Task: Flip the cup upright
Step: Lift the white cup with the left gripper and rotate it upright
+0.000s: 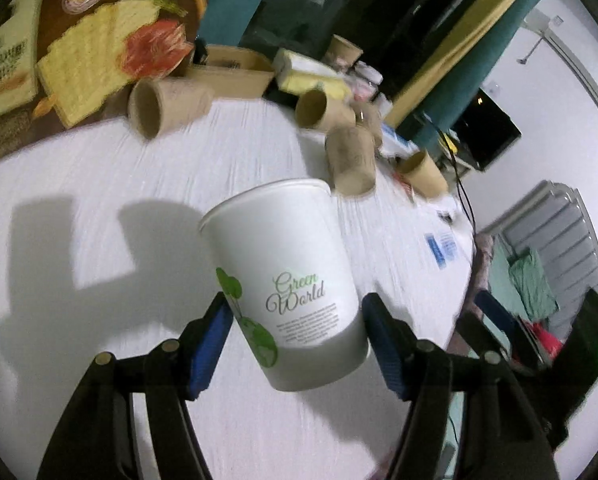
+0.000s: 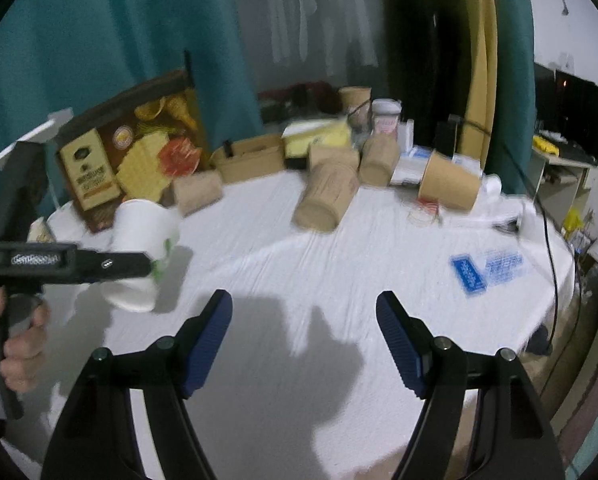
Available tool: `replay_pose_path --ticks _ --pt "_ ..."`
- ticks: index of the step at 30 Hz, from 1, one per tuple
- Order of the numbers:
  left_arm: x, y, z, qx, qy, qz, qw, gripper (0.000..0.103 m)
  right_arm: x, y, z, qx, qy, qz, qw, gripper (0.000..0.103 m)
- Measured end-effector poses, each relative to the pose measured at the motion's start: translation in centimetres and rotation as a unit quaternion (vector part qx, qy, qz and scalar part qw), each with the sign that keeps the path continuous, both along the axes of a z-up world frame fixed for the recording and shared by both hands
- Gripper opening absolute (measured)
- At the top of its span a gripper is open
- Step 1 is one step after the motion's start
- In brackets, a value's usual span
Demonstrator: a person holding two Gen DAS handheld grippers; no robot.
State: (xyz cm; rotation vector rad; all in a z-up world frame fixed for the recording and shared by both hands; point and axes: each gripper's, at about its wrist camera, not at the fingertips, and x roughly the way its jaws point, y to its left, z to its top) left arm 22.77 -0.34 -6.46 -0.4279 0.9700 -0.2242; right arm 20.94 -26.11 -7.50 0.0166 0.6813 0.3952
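A white paper cup (image 1: 287, 280) with green "Green World" print stands rim up, slightly tilted, on the white tablecloth (image 1: 99, 184). My left gripper (image 1: 297, 316) has its blue pads on either side of the cup's lower half, with a small gap on each side. In the right wrist view the same cup (image 2: 139, 256) shows at the left, with the left gripper's black finger across it. My right gripper (image 2: 304, 312) is open and empty above the cloth.
Several brown paper cups lie on their sides or stand at the back of the table, such as one (image 1: 167, 106) and one (image 2: 327, 196). A cracker box (image 2: 135, 152), a cardboard tray (image 2: 251, 158) and blue packets (image 2: 483, 266) sit nearby. The table edge runs at the right.
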Motion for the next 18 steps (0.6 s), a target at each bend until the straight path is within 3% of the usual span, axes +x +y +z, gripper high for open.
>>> replay_pose_path --ticks 8,18 --pt "-9.9 0.6 -1.8 -0.038 0.025 -0.001 0.999 0.067 -6.3 -0.1 -2.1 0.026 0.035 -0.008 0.999 0.072" --pt "-11.8 -0.1 -3.9 -0.047 0.046 -0.007 0.9978 0.067 -8.0 -0.7 -3.5 0.019 0.058 -0.008 0.998 0.072"
